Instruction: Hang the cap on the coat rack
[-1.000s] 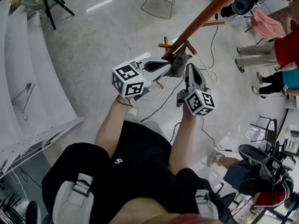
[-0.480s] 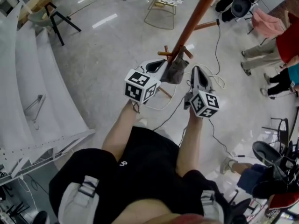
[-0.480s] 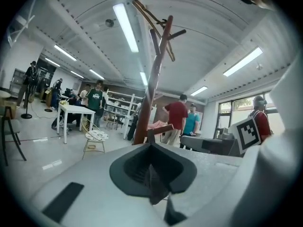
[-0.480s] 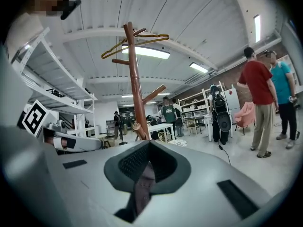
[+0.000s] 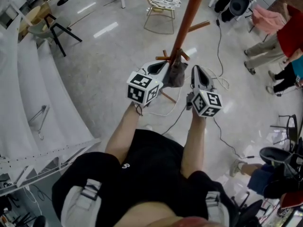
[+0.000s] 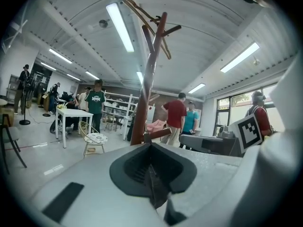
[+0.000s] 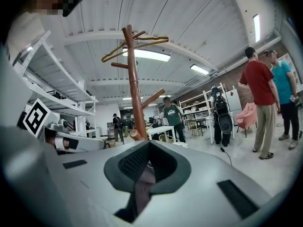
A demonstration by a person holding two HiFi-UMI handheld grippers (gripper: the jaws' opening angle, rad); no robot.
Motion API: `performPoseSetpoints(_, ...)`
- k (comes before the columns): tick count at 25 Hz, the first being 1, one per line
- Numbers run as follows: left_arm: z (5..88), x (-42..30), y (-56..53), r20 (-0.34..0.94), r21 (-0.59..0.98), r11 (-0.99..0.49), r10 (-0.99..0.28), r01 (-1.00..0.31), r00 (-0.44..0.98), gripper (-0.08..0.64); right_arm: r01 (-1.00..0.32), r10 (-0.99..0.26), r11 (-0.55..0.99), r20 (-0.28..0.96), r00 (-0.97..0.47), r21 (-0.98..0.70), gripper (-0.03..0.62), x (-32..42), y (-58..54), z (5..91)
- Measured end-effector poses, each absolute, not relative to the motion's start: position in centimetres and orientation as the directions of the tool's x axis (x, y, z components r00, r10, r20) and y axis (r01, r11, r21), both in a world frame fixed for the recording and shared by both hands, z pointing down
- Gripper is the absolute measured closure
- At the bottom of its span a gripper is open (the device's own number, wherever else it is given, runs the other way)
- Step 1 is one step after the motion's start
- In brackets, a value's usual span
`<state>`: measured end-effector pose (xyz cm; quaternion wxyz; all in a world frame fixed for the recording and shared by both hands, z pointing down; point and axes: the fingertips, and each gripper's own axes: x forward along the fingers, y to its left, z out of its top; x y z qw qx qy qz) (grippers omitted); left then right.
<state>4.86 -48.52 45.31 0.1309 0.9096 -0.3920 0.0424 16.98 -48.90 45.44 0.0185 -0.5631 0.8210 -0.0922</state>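
Cap (image 5: 176, 74) btw. left gripper (image 5: 169, 66) & right gripper (image 5: 194, 70)

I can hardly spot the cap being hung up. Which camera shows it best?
The head view: the grey cap shows bunched between the left gripper and right gripper, by the coat rack. Each gripper view shows only a sliver of fabric pinched in shut jaws.
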Motion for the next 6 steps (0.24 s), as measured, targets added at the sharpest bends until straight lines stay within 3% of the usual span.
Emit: performPoseSetpoints(6,44.83,5.29,-49.09,0.175,0.198,-0.658,-0.706,-0.727,0.686,0.561,-0.922,-0.928,0.352,0.065,-0.366,-0.164,0.597,17.44,-49.27,44.87)
